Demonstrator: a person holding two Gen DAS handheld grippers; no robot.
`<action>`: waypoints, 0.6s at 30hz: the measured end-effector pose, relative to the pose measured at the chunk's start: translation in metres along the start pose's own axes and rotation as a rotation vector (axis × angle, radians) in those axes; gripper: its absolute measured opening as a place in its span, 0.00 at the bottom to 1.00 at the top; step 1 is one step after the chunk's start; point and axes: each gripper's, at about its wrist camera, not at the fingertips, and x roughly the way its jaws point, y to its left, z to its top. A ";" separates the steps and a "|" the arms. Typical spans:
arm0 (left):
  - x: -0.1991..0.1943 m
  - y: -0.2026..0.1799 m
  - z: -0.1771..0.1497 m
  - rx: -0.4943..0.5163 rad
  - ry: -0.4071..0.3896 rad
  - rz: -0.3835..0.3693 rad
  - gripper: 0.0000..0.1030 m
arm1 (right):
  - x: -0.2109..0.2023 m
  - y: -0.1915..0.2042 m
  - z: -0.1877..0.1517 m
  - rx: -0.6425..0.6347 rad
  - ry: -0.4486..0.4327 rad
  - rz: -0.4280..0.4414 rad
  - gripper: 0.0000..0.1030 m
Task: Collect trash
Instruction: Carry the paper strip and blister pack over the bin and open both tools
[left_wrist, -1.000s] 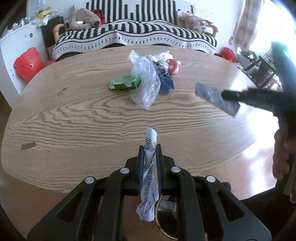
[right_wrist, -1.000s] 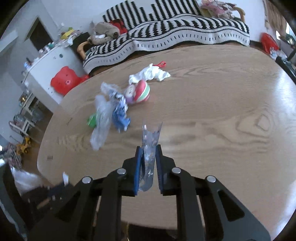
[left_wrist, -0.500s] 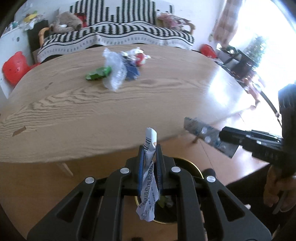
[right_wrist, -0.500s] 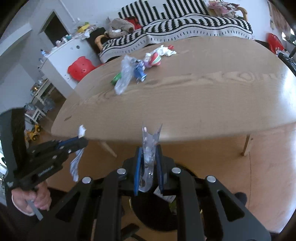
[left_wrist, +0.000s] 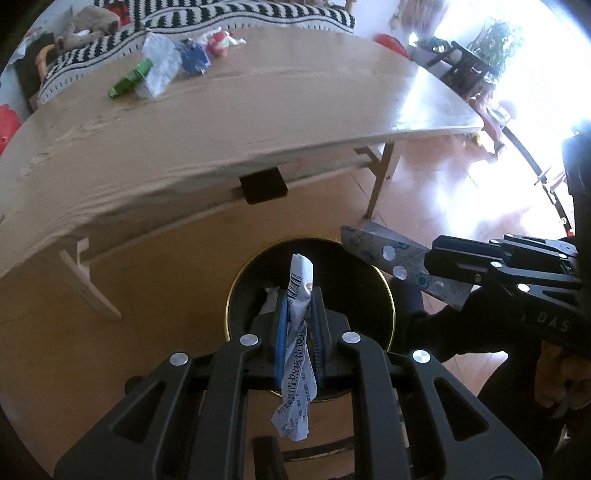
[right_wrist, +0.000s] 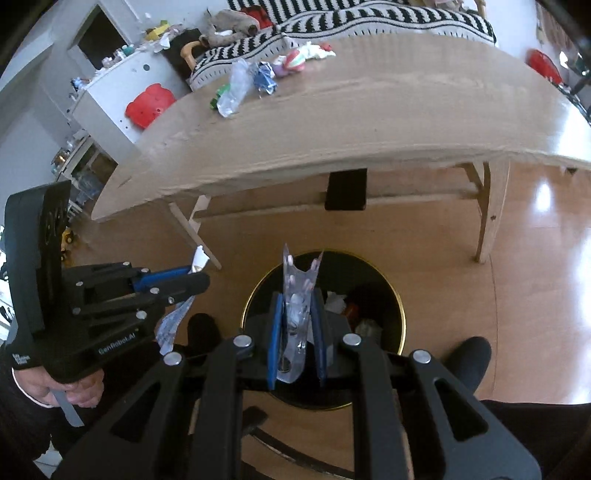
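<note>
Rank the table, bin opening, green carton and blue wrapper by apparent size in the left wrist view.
1. table
2. bin opening
3. and 4. green carton and blue wrapper: both small and far off, too alike to rank.

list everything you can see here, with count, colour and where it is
paper wrapper: 1, white printed, in left claw
blister pack: 1, clear silvery, in right claw
bin: 1, black with gold rim, on floor below both claws
table: 1, light wood, behind bin
trash pile: several, green, clear, blue, red-white, far side of table
sofa throw: 1, black-white striped, behind table
left claw: 1, black, over bin
right claw: 1, black, over bin
</note>
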 end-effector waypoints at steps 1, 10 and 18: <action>0.002 -0.001 -0.001 0.001 0.003 0.001 0.11 | 0.001 0.000 0.001 -0.001 0.002 -0.001 0.16; 0.010 -0.003 0.007 -0.010 0.018 -0.001 0.11 | 0.009 0.002 0.006 -0.004 0.024 0.002 0.16; 0.010 -0.003 0.007 -0.010 0.025 -0.005 0.11 | 0.010 0.002 0.006 -0.004 0.027 0.005 0.17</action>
